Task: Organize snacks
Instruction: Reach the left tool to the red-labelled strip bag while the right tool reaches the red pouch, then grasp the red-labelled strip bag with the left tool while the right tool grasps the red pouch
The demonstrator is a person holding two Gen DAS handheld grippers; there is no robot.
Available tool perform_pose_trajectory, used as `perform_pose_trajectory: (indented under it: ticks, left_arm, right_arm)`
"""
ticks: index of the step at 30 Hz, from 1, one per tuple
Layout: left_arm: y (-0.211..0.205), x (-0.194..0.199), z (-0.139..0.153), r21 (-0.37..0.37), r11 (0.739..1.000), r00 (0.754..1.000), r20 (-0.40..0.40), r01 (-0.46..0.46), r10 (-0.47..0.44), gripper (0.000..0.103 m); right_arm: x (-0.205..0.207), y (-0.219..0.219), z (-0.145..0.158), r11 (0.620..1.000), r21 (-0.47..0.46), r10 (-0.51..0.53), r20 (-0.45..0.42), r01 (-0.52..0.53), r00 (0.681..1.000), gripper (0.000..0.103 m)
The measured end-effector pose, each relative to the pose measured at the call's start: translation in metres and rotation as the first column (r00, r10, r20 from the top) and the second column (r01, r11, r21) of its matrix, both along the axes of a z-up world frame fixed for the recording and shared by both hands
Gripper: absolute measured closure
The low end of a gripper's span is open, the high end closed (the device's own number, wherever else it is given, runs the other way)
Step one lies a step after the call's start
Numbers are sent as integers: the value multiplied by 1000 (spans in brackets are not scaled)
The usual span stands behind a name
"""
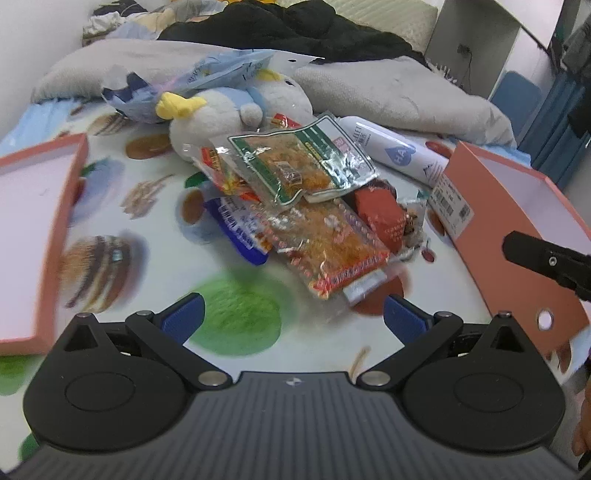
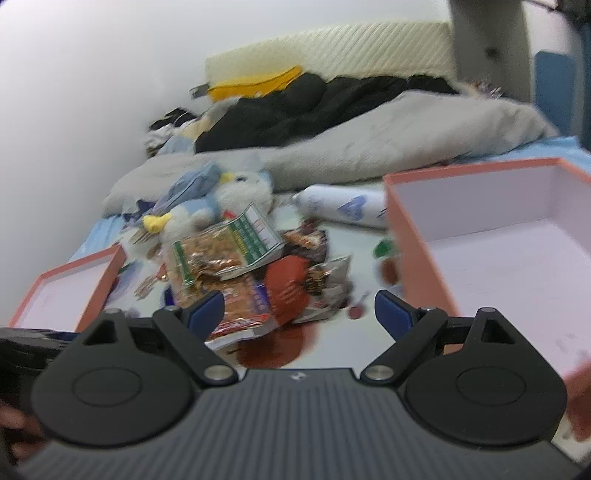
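A pile of snack packets lies on the patterned bed sheet. On top is a green-edged packet (image 1: 299, 162) (image 2: 229, 251). Below it lie an orange packet (image 1: 328, 243) (image 2: 240, 302), a red packet (image 1: 384, 218) (image 2: 288, 284) and a blue packet (image 1: 240, 229). My left gripper (image 1: 293, 319) is open and empty, just short of the pile. My right gripper (image 2: 299, 312) is open and empty, its left finger over the pile's near edge. A pink box (image 1: 517, 206) (image 2: 406, 229) stands open at the right. Its shallow pink lid (image 1: 59, 236) (image 2: 99, 288) lies at the left.
A white and blue plush toy (image 1: 221, 114) (image 2: 229, 195) lies behind the pile, with a white spray bottle (image 1: 395, 147) (image 2: 343, 206) to its right. A grey blanket (image 1: 388, 88) (image 2: 388, 144) and dark clothes (image 1: 288, 26) lie further back. The right gripper's finger (image 1: 546, 258) shows at the right edge.
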State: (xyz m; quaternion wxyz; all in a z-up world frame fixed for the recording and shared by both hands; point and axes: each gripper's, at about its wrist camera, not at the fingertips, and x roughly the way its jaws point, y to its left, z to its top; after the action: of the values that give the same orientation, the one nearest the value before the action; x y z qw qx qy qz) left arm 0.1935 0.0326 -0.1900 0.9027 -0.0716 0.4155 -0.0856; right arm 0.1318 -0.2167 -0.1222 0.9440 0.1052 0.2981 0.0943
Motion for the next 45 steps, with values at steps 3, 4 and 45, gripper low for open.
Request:
perform_pose_trajectory:
  ticks: [3, 4, 45]
  left_arm:
    - [-3, 13, -12, -33, 999, 1000, 23, 5, -4, 0]
    - [-3, 17, -16, -53, 999, 1000, 26, 5, -4, 0]
    - [22, 3, -33, -383, 920, 991, -56, 87, -117, 87]
  right_arm:
    - [22, 1, -4, 1000, 12, 4, 1, -4, 1000, 14]
    - [29, 3, -7, 1000, 0, 3, 0, -3, 1000, 20]
    - [78, 61, -48, 970, -213, 77, -197, -119, 977, 60]
